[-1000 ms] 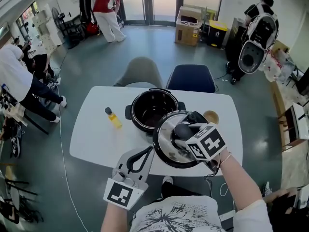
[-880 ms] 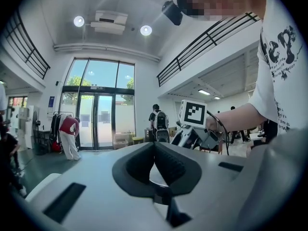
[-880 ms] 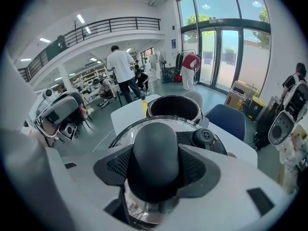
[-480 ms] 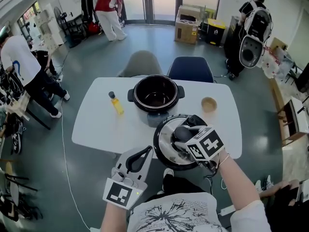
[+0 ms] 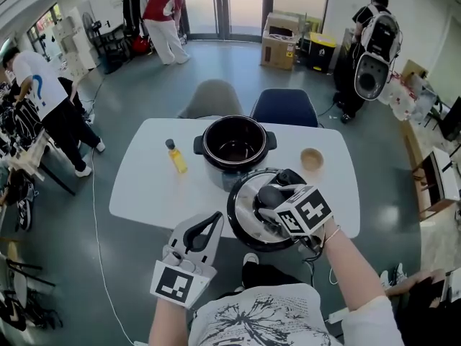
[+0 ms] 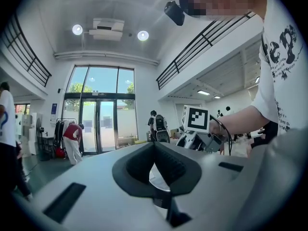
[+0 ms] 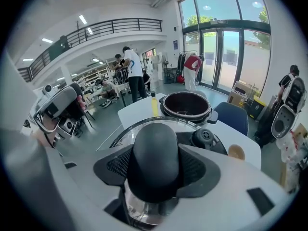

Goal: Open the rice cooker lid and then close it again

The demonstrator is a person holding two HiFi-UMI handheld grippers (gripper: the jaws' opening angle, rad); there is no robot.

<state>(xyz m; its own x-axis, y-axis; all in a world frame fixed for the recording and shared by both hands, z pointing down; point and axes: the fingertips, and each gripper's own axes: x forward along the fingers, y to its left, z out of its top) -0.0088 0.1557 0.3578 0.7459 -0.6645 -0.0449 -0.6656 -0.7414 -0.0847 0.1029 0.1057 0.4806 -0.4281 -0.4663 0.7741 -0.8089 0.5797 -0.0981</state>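
Observation:
The rice cooker [image 5: 235, 143] stands open in the middle of the white table [image 5: 144, 193], its dark inner pot showing. Its round lid [image 5: 248, 218] hangs over the table's near edge, apart from the pot. My right gripper [image 5: 274, 197] is shut on the lid's black knob [image 7: 155, 158], which fills the space between the jaws in the right gripper view; the cooker [image 7: 185, 107] lies beyond it. My left gripper [image 5: 205, 231] hovers level just off the near edge, left of the lid. Its jaws meet at the tip with nothing in them [image 6: 154, 150].
A yellow bottle [image 5: 175, 157] stands left of the cooker and a small tan bowl [image 5: 312, 157] to its right. A blue chair [image 5: 284, 110] and a grey chair [image 5: 210, 96] sit at the far side. People stand well away at the back and left.
The lid, held by my right gripper, has drawn away from the pot toward me; before, it overlapped the pot's rim. My left gripper has also pulled back from the table.

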